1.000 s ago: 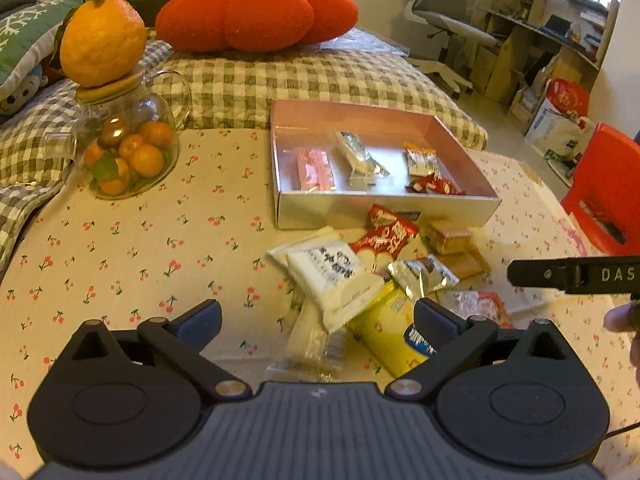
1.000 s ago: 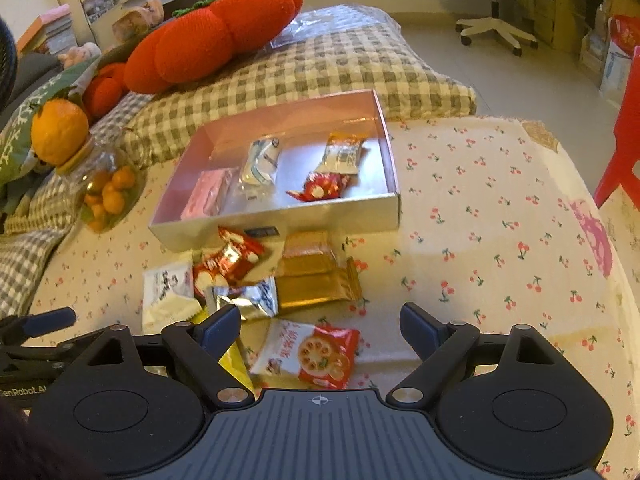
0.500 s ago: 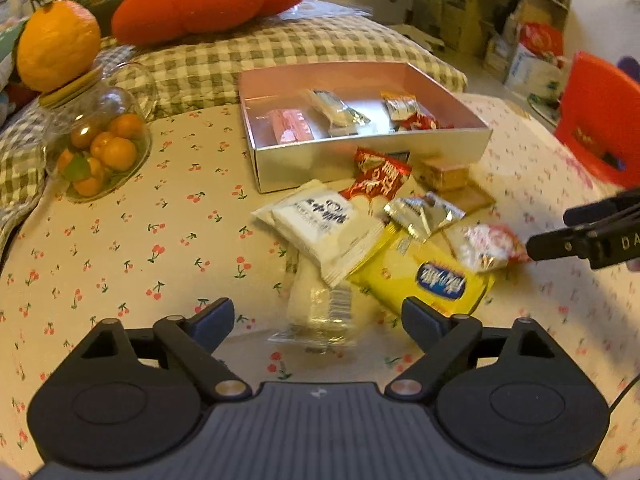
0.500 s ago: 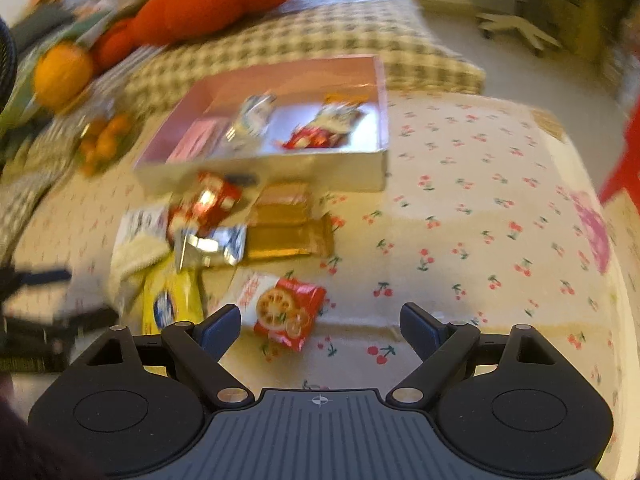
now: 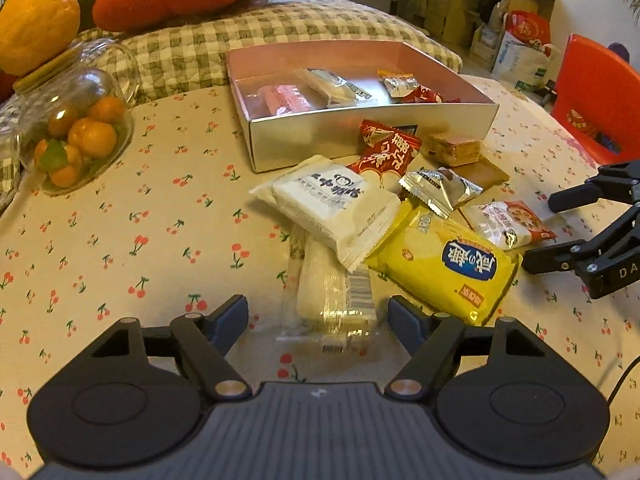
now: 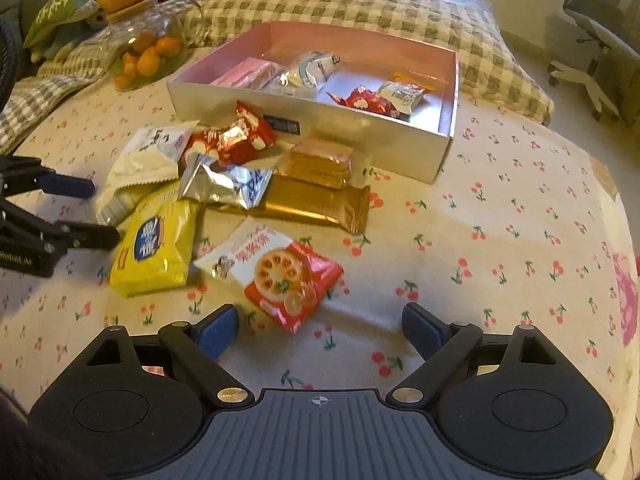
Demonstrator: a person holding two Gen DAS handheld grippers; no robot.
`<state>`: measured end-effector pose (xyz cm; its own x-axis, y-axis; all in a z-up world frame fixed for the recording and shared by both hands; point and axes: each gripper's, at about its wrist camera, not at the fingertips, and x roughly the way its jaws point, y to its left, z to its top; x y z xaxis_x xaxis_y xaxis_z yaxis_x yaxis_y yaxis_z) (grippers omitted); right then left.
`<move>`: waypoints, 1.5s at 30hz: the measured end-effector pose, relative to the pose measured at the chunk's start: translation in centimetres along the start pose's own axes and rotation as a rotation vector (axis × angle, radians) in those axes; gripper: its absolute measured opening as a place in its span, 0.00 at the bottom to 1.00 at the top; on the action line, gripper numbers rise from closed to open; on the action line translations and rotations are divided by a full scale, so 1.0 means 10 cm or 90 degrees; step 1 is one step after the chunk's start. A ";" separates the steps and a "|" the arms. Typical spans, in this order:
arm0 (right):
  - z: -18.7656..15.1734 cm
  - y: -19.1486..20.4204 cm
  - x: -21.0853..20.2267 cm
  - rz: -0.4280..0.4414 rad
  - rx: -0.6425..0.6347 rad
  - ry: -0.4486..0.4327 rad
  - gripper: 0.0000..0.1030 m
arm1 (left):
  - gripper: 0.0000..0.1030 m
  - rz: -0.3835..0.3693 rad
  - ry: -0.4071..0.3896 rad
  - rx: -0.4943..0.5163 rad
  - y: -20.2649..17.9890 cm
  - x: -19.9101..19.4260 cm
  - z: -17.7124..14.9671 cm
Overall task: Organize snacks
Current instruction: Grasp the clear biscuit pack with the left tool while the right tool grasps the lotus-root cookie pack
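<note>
left gripper [image 5: 318, 314] has sunk, jaws closing around the clear packet [image 5: 332, 292].

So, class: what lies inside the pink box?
The pink box holds a pink packet, a clear-wrapped snack, a red packet and a small silver-orange packet; its near wall hides part of the floor.

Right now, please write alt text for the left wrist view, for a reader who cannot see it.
The left gripper is closing, its fingers on either side of a clear packet but not touching it. More snacks lie piled before an open box on a cherry-print cloth.
</note>
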<state>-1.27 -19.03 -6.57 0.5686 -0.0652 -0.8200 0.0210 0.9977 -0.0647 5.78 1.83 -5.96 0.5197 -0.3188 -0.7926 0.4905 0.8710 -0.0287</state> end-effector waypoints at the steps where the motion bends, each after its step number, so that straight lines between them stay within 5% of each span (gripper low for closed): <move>1: 0.02 0.01 0.02 0.001 0.000 -0.004 0.88 | 0.72 0.000 -0.001 -0.001 -0.01 0.01 0.01; 6: 0.09 0.07 0.08 0.003 0.005 -0.019 0.88 | 0.68 0.012 -0.011 -0.011 0.00 0.05 0.06; 13: 0.14 0.18 0.12 0.001 0.000 -0.033 0.85 | 0.40 0.020 -0.018 -0.040 0.08 0.03 0.09; 16: 0.15 0.20 0.11 0.011 -0.001 -0.039 0.76 | 0.35 0.016 -0.014 -0.058 0.13 0.00 0.09; 22: 0.15 0.31 0.05 0.028 -0.022 -0.045 0.45 | 0.34 0.018 0.000 -0.078 0.21 -0.06 0.05; 24: 0.14 0.33 0.04 0.027 -0.023 -0.047 0.41 | 0.34 0.019 0.004 -0.083 0.25 -0.09 0.02; 45: 0.04 0.17 -0.04 -0.060 0.096 -0.027 0.44 | 0.38 0.036 0.009 -0.140 0.56 -0.33 -0.23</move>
<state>-1.19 -17.33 -6.13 0.5926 -0.1605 -0.7894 0.1974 0.9790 -0.0509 5.26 8.64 -4.90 0.5312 -0.2634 -0.8053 0.2959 0.9483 -0.1150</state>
